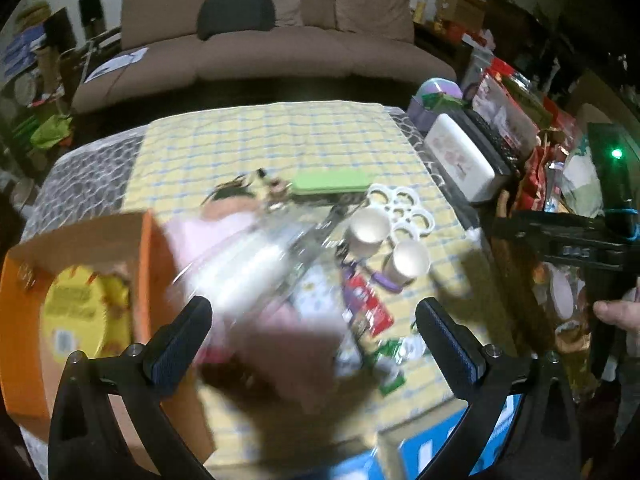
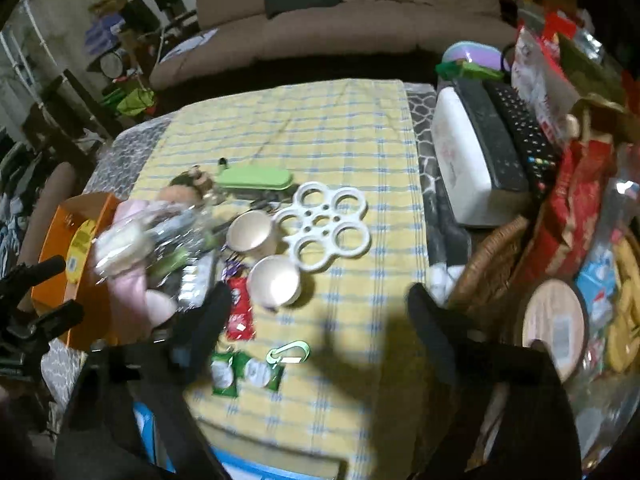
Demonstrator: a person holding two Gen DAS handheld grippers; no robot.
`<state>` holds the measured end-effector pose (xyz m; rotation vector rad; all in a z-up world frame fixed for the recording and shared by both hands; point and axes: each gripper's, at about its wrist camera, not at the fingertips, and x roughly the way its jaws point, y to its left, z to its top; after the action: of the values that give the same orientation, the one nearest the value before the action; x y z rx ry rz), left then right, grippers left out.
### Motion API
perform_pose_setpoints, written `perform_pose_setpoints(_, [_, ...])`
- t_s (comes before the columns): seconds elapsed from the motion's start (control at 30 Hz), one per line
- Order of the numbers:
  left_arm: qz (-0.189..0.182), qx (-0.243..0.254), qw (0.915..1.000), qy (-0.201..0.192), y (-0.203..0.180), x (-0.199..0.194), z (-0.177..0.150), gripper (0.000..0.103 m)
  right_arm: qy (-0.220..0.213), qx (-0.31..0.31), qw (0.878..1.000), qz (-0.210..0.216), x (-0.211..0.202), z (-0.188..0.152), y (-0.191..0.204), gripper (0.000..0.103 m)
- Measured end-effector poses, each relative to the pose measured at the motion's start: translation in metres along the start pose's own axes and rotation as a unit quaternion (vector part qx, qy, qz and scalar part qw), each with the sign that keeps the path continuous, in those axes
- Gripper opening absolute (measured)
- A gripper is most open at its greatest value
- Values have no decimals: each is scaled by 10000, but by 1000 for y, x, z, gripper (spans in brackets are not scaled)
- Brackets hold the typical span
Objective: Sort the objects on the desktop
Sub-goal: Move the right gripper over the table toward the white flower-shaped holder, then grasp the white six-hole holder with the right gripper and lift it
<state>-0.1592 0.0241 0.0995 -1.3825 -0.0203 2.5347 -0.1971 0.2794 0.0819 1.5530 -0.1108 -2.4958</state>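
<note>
Desktop objects lie on a yellow checked cloth [image 2: 340,128]: two paper cups [image 2: 252,232], a white ring holder [image 2: 324,228], a green case [image 2: 256,178], a red packet [image 2: 240,312], green sachets [image 2: 244,372], a green carabiner [image 2: 288,352] and a pink doll [image 2: 136,216]. A blurred clear plastic packet [image 1: 248,264] lies in front of my open left gripper [image 1: 316,340], which holds nothing. My right gripper [image 2: 320,320] is open and empty above the cloth near the red packet. An orange box [image 1: 76,304] with a yellow item stands at the left.
A white box [image 2: 460,160], remote controls [image 2: 520,136], a wicker basket [image 2: 492,264] and snack packets [image 2: 576,208] crowd the right side. A blue box [image 1: 432,444] sits at the near edge. A brown sofa [image 1: 260,48] stands behind the table.
</note>
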Motion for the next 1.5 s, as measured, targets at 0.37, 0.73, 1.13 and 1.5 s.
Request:
perform_pose_setpoints(0.37, [-20,131,9995,273,-22,68,49,103,711,-62,9965,-424,104,29,-16,47])
perform_pose_setpoints(0.73, [-71,148,9992,376,-21,89,48,103,1047,105,9922,-668,154,32,-29,11])
perform_pose_setpoints(1.13, [-272,-51,9994,226,-17,50,42,103,-26,-137,9969,-773,40,48,-5,6])
perform_pose_setpoints(1.5, [-1336,-1067,9851,-172,7,-30,8,103,-595,-1096,9919,-256,-122,33,84,6])
